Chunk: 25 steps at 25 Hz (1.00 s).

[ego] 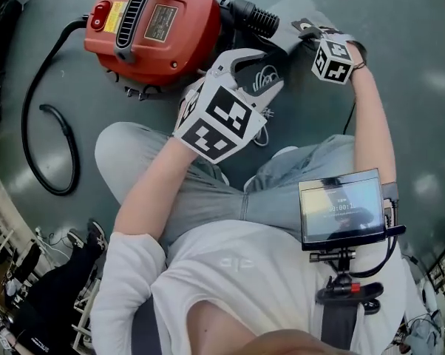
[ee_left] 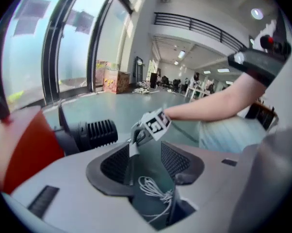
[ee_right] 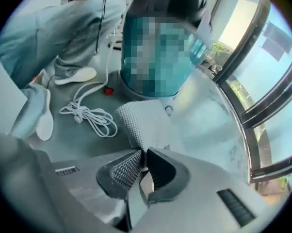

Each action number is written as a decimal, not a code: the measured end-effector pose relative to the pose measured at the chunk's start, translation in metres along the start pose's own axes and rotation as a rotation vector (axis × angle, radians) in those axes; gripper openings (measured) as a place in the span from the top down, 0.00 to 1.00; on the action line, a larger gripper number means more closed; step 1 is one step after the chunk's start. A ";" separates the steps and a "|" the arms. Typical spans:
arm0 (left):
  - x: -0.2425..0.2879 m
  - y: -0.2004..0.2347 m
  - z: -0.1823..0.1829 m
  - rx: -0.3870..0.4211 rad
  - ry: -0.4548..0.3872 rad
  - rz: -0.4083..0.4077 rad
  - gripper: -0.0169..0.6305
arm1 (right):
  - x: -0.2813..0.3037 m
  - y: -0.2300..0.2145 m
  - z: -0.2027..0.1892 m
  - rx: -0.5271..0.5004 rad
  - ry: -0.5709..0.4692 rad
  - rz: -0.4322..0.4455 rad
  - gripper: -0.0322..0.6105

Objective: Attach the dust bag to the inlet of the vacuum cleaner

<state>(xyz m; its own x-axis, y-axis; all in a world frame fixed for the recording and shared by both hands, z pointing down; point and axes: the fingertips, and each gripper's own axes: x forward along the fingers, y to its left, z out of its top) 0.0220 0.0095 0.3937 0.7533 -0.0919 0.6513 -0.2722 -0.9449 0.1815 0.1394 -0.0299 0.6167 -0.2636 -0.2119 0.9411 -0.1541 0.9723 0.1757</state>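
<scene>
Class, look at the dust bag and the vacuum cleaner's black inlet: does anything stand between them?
Nothing visible does. The right gripper is shut on the edge of the dust bag, close to the ribbed inlet, and the gap between them looks open.

You sit on a smooth grey-green floor point(ego: 403, 72). The red vacuum cleaner point(ego: 152, 21) stands on it ahead of your knees, and its black cable point(ego: 75, 157) loops across the floor to your left. The grey dust bag point(ego: 300, 12) lies partly on the floor beside the cleaner's ribbed black inlet point(ego: 256, 17). A coiled white cord point(ee_right: 90, 115) lies near your white shoe point(ee_right: 75, 75).
</scene>
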 end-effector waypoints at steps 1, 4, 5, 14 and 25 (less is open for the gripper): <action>0.001 -0.001 0.004 0.077 0.008 0.038 0.66 | -0.036 -0.009 0.008 -0.005 -0.041 -0.014 0.89; 0.012 -0.004 0.013 0.261 0.027 0.123 0.66 | -0.120 -0.013 0.050 -0.002 -0.234 -0.021 0.89; 0.019 -0.005 0.014 0.306 0.038 0.139 0.66 | -0.135 -0.007 0.059 -0.010 -0.276 -0.006 0.89; 0.062 -0.009 0.001 0.597 0.114 0.183 0.66 | -0.195 0.022 0.080 -0.006 -0.373 0.113 0.89; 0.029 0.003 0.002 0.059 -0.003 0.154 0.95 | -0.258 -0.036 0.107 0.281 -0.790 -0.002 0.75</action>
<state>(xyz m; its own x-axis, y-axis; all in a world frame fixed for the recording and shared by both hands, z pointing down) 0.0445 0.0029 0.4120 0.7069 -0.2380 0.6660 -0.3490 -0.9364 0.0358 0.1105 -0.0207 0.3370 -0.8363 -0.3224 0.4434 -0.3597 0.9331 0.0000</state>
